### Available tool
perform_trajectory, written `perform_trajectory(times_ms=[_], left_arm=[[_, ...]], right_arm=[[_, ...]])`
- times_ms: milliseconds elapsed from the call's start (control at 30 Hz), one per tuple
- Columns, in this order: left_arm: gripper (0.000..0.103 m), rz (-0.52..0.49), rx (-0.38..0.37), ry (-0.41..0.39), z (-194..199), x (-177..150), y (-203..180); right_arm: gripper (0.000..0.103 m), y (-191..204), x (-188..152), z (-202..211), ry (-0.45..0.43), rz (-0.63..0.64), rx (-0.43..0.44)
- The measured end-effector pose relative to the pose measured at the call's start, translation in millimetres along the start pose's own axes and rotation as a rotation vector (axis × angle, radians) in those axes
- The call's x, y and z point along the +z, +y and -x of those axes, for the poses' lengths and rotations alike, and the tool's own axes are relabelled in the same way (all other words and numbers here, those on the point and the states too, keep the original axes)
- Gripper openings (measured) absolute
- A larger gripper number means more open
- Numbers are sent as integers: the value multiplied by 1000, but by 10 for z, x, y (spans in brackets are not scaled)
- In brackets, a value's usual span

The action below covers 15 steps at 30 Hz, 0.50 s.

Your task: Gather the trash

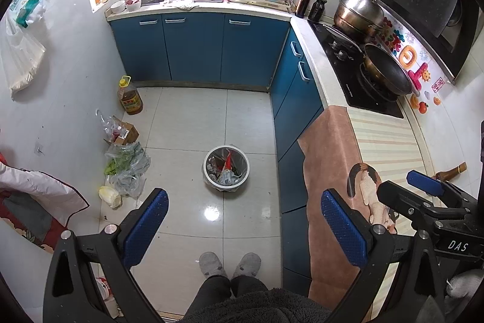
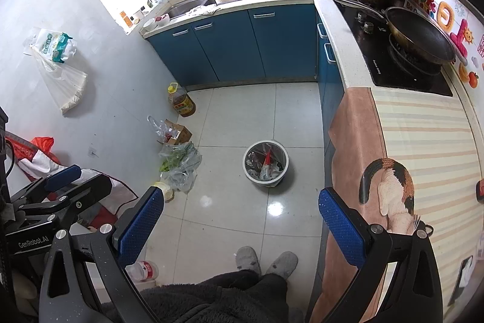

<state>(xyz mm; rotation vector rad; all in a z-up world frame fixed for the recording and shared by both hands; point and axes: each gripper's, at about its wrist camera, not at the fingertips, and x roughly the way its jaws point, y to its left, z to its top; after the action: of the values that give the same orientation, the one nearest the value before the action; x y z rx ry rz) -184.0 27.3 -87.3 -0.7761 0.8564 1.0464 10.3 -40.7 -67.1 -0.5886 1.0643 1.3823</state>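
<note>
A white trash bin (image 1: 226, 170) with a plastic liner stands on the tiled floor, holding red and grey scraps; it also shows in the right wrist view (image 2: 266, 167). My left gripper (image 1: 243, 220) is open and empty, held high above the floor on the near side of the bin. My right gripper (image 2: 240, 221) is open and empty at a similar height. Each gripper shows in the other's view: the right one (image 1: 422, 186), the left one (image 2: 65, 176). Clear plastic bags with greens (image 1: 127, 162) lie by the left wall, also in the right wrist view (image 2: 180, 162).
An oil jug (image 1: 129, 96) and a small cardboard box (image 1: 127, 132) stand by the left wall. Blue cabinets (image 1: 196, 47) carry a sink counter and a stove with a wok (image 1: 387, 71). A striped cloth with a cat picture (image 2: 423, 147) covers the right counter. A brown bottle (image 1: 450, 171) lies there.
</note>
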Motion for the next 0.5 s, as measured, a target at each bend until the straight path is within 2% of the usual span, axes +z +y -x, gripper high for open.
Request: perform_trajectory(times_ms=[500], left_arm=[[103, -11, 8, -4, 7, 21, 20]], right_arm=[[103, -37, 0, -54, 5, -9, 5]])
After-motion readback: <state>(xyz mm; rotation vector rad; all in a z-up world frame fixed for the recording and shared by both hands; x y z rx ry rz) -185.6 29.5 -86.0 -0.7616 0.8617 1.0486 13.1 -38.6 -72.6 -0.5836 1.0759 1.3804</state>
